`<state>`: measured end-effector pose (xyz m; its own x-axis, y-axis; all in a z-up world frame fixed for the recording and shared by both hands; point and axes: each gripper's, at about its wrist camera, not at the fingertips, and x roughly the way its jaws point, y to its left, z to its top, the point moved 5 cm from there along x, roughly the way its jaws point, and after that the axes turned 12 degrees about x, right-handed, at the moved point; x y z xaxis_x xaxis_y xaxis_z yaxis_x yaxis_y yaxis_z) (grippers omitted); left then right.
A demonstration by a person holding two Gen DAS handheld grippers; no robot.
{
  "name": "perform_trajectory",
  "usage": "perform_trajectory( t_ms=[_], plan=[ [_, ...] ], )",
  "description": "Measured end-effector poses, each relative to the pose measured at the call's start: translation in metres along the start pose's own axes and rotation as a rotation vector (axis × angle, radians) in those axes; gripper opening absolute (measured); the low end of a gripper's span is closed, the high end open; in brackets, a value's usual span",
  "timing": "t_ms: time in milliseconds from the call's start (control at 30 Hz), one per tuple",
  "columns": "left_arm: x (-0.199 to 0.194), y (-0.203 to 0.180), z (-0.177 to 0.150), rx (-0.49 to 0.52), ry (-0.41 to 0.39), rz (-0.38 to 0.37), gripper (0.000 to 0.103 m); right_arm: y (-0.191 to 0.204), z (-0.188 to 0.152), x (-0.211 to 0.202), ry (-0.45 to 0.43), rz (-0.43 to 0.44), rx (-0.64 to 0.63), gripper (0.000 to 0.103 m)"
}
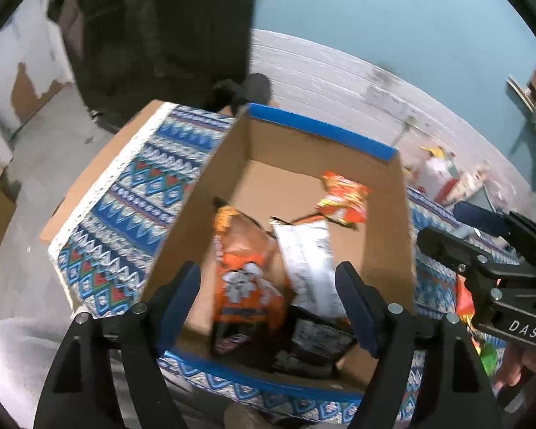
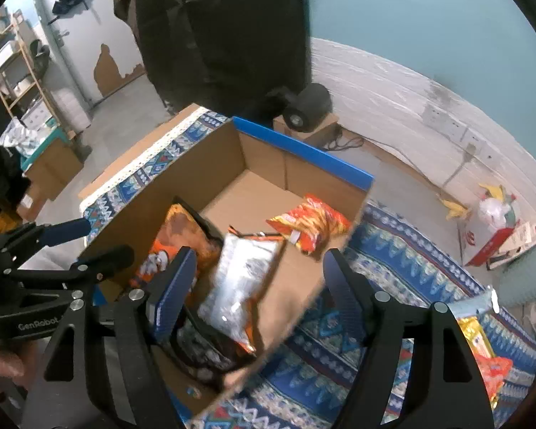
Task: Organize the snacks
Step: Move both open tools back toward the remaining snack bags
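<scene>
- Cardboard box [image 1: 375, 214] with a blue-taped rim sits on the patterned cloth [image 1: 132, 193], holding four snacks: orange bag [image 1: 246, 286], white bag [image 1: 311, 264], red-orange packet [image 1: 343, 200] at the far side, dark packet [image 1: 318, 339] nearest.
- Left gripper [image 1: 268, 307] hangs over it, jaws wide, empty.
- Right gripper [image 2: 257, 286] likewise spread, holding nothing.
- More snack packs [image 2: 482, 354] lie on the cloth, right of the box.
</scene>
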<state>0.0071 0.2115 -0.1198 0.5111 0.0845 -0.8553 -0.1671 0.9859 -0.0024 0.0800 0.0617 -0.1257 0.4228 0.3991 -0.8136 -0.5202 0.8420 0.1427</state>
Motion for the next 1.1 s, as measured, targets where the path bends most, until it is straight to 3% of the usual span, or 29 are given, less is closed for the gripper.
perform_trajectory(
  t_ms=[733, 1100],
  plan=[
    [-0.009, -0.148, -0.013, 0.290, 0.029, -0.156, 0.081, -0.118, -0.076, -0.070, 0.040, -0.120, 0.064, 0.075],
    [0.007, -0.223, -0.040, 0.400, 0.115, -0.237, 0.081, -0.179, -0.127, -0.089, 0.090, -0.178, 0.148, 0.077]
  ],
)
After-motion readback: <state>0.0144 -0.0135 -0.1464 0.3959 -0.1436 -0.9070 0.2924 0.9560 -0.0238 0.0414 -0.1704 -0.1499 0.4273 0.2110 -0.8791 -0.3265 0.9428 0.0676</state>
